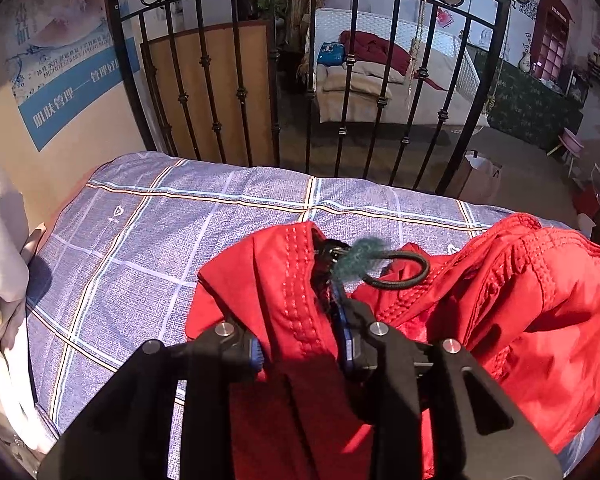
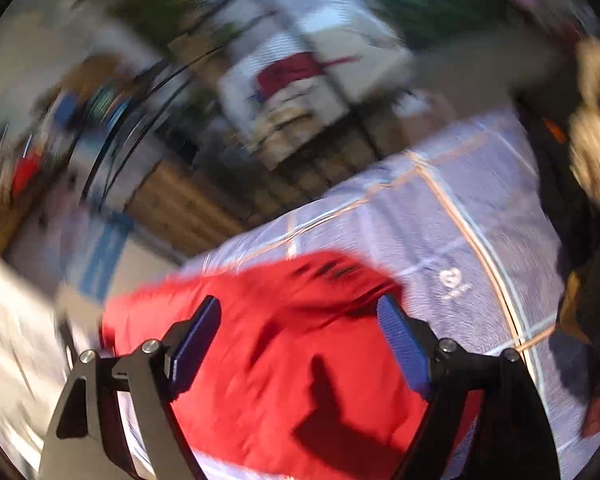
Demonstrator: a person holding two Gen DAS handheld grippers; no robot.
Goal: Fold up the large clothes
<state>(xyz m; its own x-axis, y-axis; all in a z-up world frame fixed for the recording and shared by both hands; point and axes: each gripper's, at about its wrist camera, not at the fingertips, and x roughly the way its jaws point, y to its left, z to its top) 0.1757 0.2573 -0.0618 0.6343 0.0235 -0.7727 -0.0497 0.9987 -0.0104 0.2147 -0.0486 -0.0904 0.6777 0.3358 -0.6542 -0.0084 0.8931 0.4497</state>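
A red jacket point(image 1: 520, 304) lies bunched on the blue checked bed sheet point(image 1: 140, 248). My left gripper point(image 1: 300, 352) is shut on a stitched edge of the red jacket, with cloth pinched between its blue pads. A black cord loop point(image 1: 400, 272) with a green fuzzy tip lies just beyond. In the blurred right wrist view, my right gripper point(image 2: 300, 320) is open, its blue pads point(image 2: 404, 344) wide apart above the red jacket point(image 2: 284, 368), holding nothing.
A black iron bed rail point(image 1: 276, 92) stands at the far end of the bed. A wall with posters point(image 1: 60, 72) is at the left. Pale bedding point(image 1: 0, 280) is piled at the left edge. The sheet point(image 2: 460, 232) extends to the right.
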